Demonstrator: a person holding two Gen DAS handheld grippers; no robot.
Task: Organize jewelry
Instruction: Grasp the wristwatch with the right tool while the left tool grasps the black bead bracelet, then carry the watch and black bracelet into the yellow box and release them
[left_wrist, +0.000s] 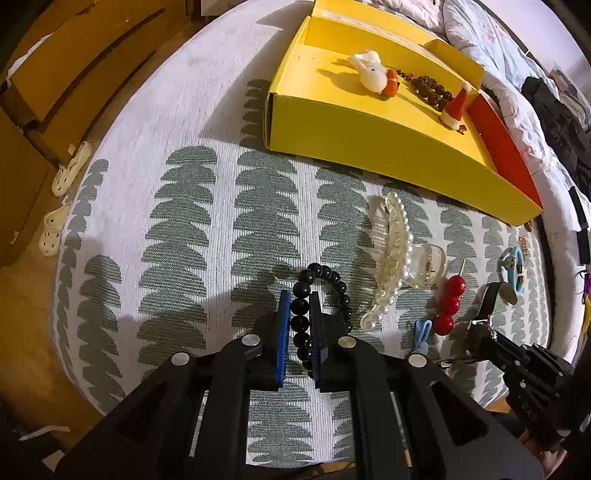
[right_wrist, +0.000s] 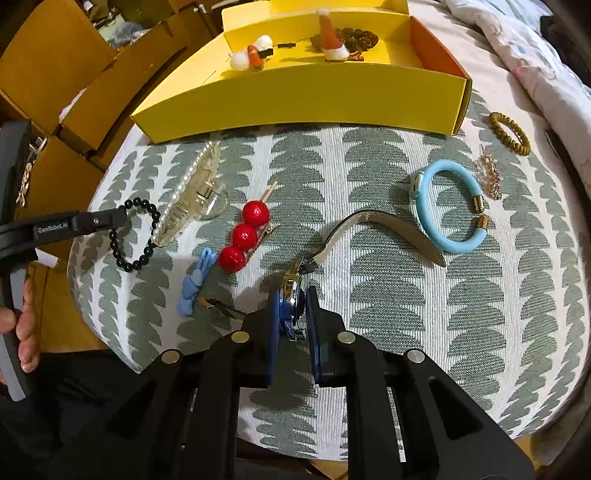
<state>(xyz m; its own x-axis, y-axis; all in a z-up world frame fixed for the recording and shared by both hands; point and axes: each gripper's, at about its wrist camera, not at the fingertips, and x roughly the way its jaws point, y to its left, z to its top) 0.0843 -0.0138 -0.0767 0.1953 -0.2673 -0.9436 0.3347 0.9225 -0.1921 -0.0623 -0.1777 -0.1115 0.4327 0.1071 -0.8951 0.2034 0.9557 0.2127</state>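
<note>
The black bead bracelet (left_wrist: 320, 310) is pinched between the blue pads of the left hand-held gripper (left_wrist: 298, 332) at lower centre of the left wrist view; one side of the loop runs up between the narrowly set jaws, and the rest curls out to the right over the patterned cloth (left_wrist: 192, 229) of the worktop. In the right wrist view the same bracelet (right_wrist: 135, 234) is seen at mid left, caught at its upper left edge by the left hand-held gripper's tip.

The wristwatch (right_wrist: 295, 295) is gripped by the right hand-held gripper (right_wrist: 293, 317) at lower centre of the right wrist view: the case is clamped on edge between the two pads, and the strap (right_wrist: 380, 229) arcs away toward the upper right, its tip lying just beside the light blue bangle (right_wrist: 448, 206).

Just right of the held bracelet, the pearl hair claw (left_wrist: 393, 258) is seen, with the red ball clip (left_wrist: 448, 304) and the blue hair clip (left_wrist: 422, 334) further right. The yellow box (left_wrist: 388, 147) occupies the upper right of the left wrist view, and inside it are seen a white rabbit clip (left_wrist: 371, 72), a brown bead string (left_wrist: 432, 90) and a Santa hat clip (left_wrist: 456, 107). At the upper right of the right wrist view, a wooden bead bracelet (right_wrist: 509, 133) and a gold chain (right_wrist: 491, 177) are seen near the cloth's edge.
</note>
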